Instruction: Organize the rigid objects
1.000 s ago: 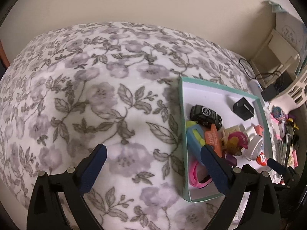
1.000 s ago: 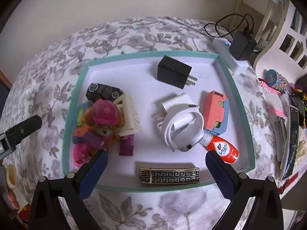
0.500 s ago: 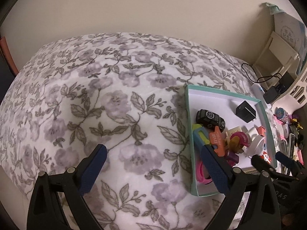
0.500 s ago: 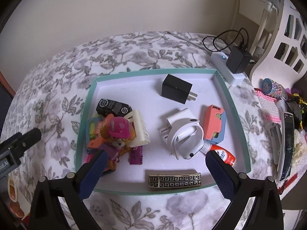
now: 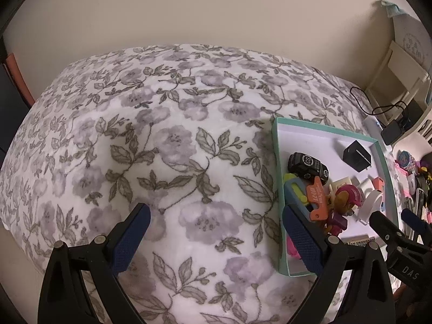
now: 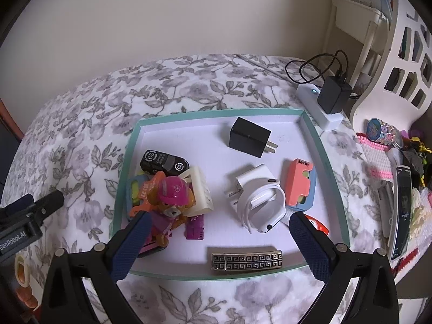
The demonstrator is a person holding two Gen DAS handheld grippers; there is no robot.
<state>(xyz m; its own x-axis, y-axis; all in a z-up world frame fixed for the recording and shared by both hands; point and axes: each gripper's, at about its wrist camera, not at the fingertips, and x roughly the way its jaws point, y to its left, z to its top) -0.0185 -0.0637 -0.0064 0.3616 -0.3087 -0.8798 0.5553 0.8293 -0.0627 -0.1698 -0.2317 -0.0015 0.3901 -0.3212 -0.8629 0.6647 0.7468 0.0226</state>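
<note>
A shallow white tray with a teal rim (image 6: 328,167) sits on a soft blanket with grey and purple flowers (image 5: 167,145). Everything here is placed by that tray.

The right gripper (image 6: 217,239) hangs above the near edge of the tray. Its two blue-tipped tongs are spread wide and hold nothing. The left gripper (image 5: 216,232) hangs over the blanket, just left of the tray. Its tongs are spread wide too and hold nothing.

Inside the tray, at the far side, lies a black square plug (image 6: 249,137). In the middle lies a white plug with its white cord wound in a ring (image 6: 257,202). Just right of it, touching it, lies a pink and blue plastic case (image 6: 299,185). At the left side of the tray is a pile of toys. A black toy car (image 6: 163,162) lies at the back of the pile. A toy puppy in a pink helmet (image 6: 170,199) sits on top. A cream plastic comb-like piece (image 6: 199,193) leans against the puppy. A long metal clip with a maze pattern (image 6: 246,261) lies by the near rim.

Outside the tray, past its far right corner, a black charger (image 6: 334,94) sits in a white power strip (image 6: 321,108).
</note>
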